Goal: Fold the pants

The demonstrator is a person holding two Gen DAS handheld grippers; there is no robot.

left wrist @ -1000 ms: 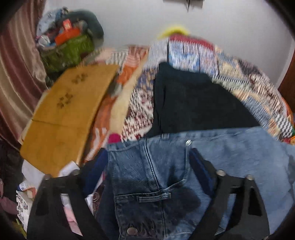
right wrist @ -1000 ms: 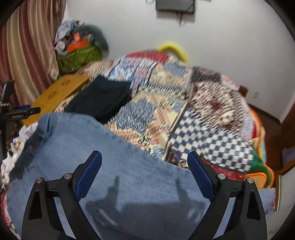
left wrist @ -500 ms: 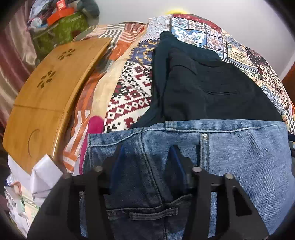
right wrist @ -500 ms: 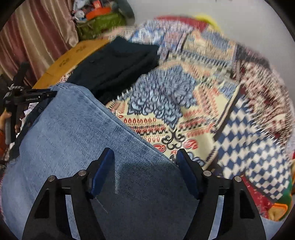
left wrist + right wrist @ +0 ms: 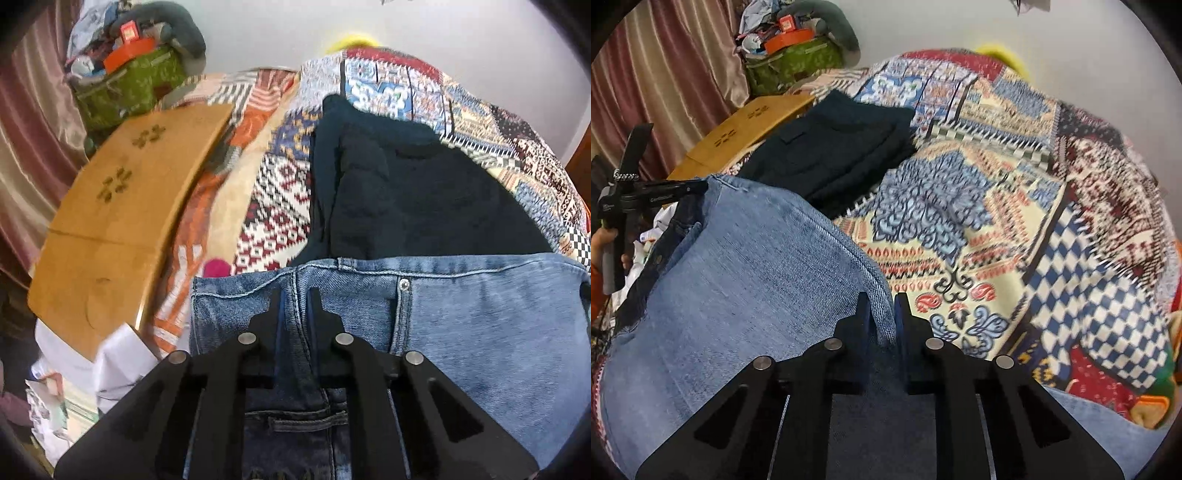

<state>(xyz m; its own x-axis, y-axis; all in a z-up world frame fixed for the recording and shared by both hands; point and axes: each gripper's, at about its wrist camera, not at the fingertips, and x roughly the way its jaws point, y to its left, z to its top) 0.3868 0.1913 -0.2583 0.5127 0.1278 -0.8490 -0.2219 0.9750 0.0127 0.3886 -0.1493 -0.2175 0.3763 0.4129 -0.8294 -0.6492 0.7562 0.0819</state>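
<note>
One pair of blue jeans (image 5: 480,317) lies spread over the near part of a bed covered by one patchwork quilt (image 5: 1015,206). The left tool (image 5: 296,299) is clenched on the denim at the waistband, its two fingers pinching a fold close to the top seam, to the left of the single metal button (image 5: 405,284). The right tool (image 5: 882,306) is likewise clamped on the jeans, gripping the stitched edge of the fabric where it meets the quilt. Just beyond the waistband rests one folded pair of dark pants (image 5: 417,192), touching the jeans' upper edge. One wooden board (image 5: 122,206) lies along the bed's left side, with one green bag (image 5: 125,85) behind it near the curtain (image 5: 665,81).
</note>
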